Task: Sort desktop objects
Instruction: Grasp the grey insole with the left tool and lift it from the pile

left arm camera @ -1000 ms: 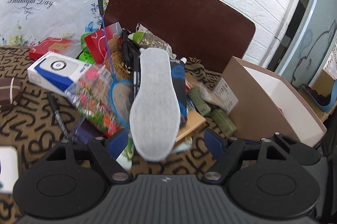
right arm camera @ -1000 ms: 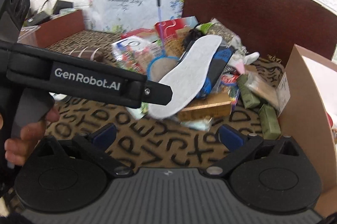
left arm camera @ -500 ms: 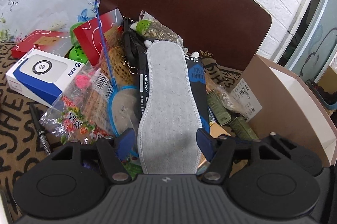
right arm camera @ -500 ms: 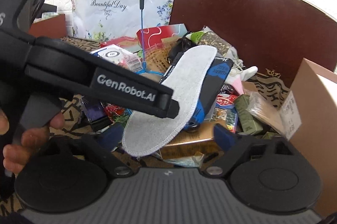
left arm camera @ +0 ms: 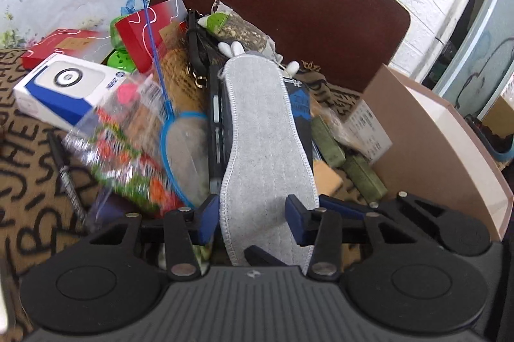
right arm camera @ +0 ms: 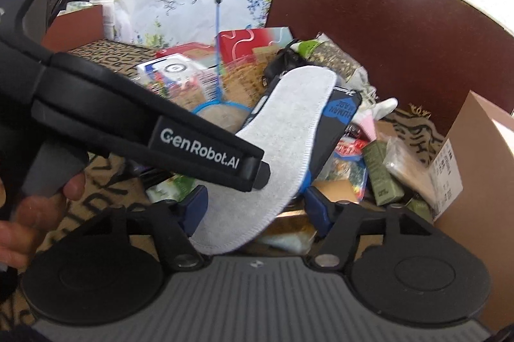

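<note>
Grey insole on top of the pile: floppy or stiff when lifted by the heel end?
Likely floppy: the grey insole is a thin stitched fabric sheet, so the toe should droop. Probably light. The left gripper, jaws closing around its heel, may buckle it across its width.

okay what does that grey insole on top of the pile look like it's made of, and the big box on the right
Grey insole: looks like felt or a fuzzy woven fabric, matte, with a light stitched edge all round.
Big box: seems to be cardboard, plain brown and matte outside, paler inside, with a printed white label on its near wall.
</note>
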### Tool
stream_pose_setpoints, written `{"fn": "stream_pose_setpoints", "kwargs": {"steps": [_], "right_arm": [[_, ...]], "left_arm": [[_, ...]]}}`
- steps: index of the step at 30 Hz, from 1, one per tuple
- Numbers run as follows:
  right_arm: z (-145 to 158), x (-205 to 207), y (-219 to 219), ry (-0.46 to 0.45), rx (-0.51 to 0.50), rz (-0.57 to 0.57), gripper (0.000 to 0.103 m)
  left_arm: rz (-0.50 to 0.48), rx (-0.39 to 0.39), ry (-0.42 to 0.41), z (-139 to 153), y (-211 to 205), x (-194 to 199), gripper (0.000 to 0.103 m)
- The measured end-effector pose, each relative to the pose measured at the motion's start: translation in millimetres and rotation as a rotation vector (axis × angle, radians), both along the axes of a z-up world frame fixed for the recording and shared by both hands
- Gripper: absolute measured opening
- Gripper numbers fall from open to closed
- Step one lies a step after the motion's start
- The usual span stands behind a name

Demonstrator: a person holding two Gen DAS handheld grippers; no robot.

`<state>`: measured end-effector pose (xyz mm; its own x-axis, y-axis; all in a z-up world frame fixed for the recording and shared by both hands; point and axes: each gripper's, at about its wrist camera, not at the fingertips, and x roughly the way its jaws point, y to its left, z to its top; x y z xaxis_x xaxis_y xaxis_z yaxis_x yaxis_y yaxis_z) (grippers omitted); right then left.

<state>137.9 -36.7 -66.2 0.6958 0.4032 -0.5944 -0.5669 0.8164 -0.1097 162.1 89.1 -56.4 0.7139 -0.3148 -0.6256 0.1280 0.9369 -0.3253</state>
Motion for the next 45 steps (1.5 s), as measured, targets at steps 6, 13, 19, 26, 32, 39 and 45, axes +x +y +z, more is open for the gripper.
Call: {"fn": "stream_pose_setpoints", "kwargs": {"steps": [6,13,19,26,32,39,45], "right_arm": [[0.0,-24.1,-12.5,0.079,0.025,0.029,0.06],[-9.2,-53.7,-28.6,0.177,0.015,0.099,0.06],[-8.0,-45.1,-35.3,0.19,0.065,0.07,0.06],[-9.5,-34.4,-30.2,0.179,0.077,0.067,0.06],[-15.2,-31.8,-30.4,0.203,0.082,0.052,0.053],[-4.5,-46.4,-37.7,0.196,0.098,0.051,0.044],[5.9,-57.1,-39.8,0.161,0.108,0.066,0.037]], "left_arm": [[-0.012,0.003,0.056,-10.0,-4.7,-30.4,0.046],[-0.051,-0.008,0.09,-21.4,-11.5,-59.7,0.046],[0.001,-0.025,0.094,-19.8,-7.1,-42.6,0.052],[-0.015,-0.031,0.099,-19.9,-10.3,-35.4,0.043],[-0.019,-0.018,0.095,-21.2,-12.7,-31.6,0.049],[-0.01,-0.01,0.075,-9.7,-13.4,-54.2,0.043],[0.022,0.006,0.048,1.5,-13.3,-69.8,0.035]]}}
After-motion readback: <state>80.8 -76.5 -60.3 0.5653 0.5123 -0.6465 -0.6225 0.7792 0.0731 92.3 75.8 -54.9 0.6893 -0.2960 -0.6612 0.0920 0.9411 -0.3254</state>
